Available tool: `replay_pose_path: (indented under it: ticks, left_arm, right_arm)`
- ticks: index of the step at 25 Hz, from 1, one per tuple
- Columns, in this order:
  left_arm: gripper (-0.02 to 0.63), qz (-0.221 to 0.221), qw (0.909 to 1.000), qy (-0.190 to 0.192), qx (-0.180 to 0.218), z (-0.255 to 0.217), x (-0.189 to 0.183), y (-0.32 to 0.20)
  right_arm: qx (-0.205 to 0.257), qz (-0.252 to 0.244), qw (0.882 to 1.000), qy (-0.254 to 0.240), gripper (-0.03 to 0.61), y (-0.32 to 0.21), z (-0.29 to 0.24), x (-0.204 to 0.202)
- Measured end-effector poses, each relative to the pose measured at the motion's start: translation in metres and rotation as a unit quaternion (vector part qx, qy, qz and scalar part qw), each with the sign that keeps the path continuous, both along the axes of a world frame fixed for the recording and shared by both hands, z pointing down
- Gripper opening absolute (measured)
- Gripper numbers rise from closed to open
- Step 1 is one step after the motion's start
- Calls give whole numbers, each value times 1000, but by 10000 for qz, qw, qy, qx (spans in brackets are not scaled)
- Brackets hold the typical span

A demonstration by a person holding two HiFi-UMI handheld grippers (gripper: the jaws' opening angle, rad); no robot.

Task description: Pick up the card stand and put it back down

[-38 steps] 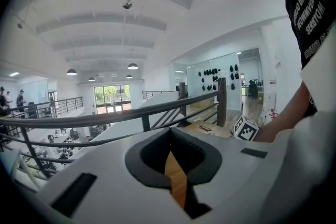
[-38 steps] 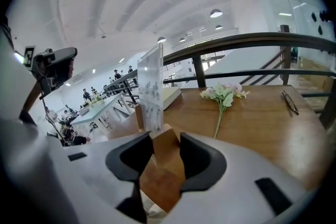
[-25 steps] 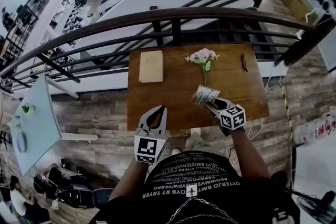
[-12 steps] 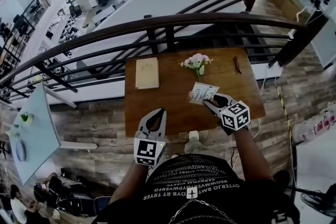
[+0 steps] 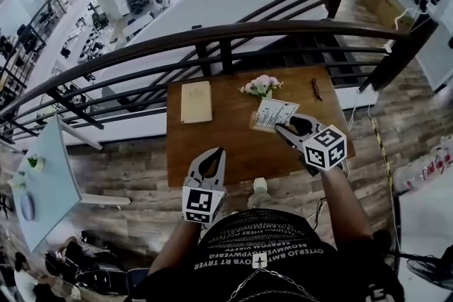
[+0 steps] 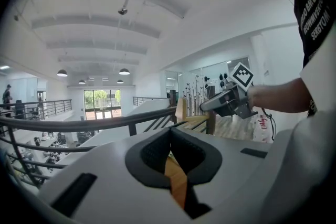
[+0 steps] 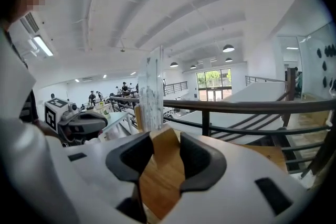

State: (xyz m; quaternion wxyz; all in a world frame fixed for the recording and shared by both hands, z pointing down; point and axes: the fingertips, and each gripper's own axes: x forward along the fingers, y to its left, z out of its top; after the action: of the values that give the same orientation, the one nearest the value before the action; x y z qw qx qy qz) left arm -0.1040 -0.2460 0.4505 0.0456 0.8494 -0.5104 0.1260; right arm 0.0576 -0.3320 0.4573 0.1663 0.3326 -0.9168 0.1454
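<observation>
The card stand [image 5: 272, 113], a small wooden base with a white printed card upright in it, hangs above the wooden table [image 5: 233, 148] with my right gripper [image 5: 280, 125] shut on its base. In the right gripper view the wooden base [image 7: 164, 145] sits between the dark pads and the clear card holder [image 7: 151, 89] rises above them. My left gripper [image 5: 214, 151] hovers at the table's near edge, jaws together, holding nothing. The left gripper view shows only a thin slit between its pads [image 6: 149, 152].
A bunch of pink flowers [image 5: 260, 85] lies just beyond the card stand. A tan notebook [image 5: 196, 101] lies at the table's far left, a small dark object [image 5: 316, 88] at the far right. A dark metal railing [image 5: 248, 32] runs along the table's far side.
My right gripper has risen with the card stand, lifting it away from the table and a little toward the flowers. The left gripper has stayed where it was.
</observation>
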Motion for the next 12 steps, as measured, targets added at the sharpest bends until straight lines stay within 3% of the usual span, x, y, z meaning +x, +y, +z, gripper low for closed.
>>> replay_pose_path:
  ticks: [12]
  left_arm:
    - [20, 172, 9998, 4, -31, 2, 12, 2]
  right_arm:
    - [296, 11, 9993, -216, 169, -5, -52, -1]
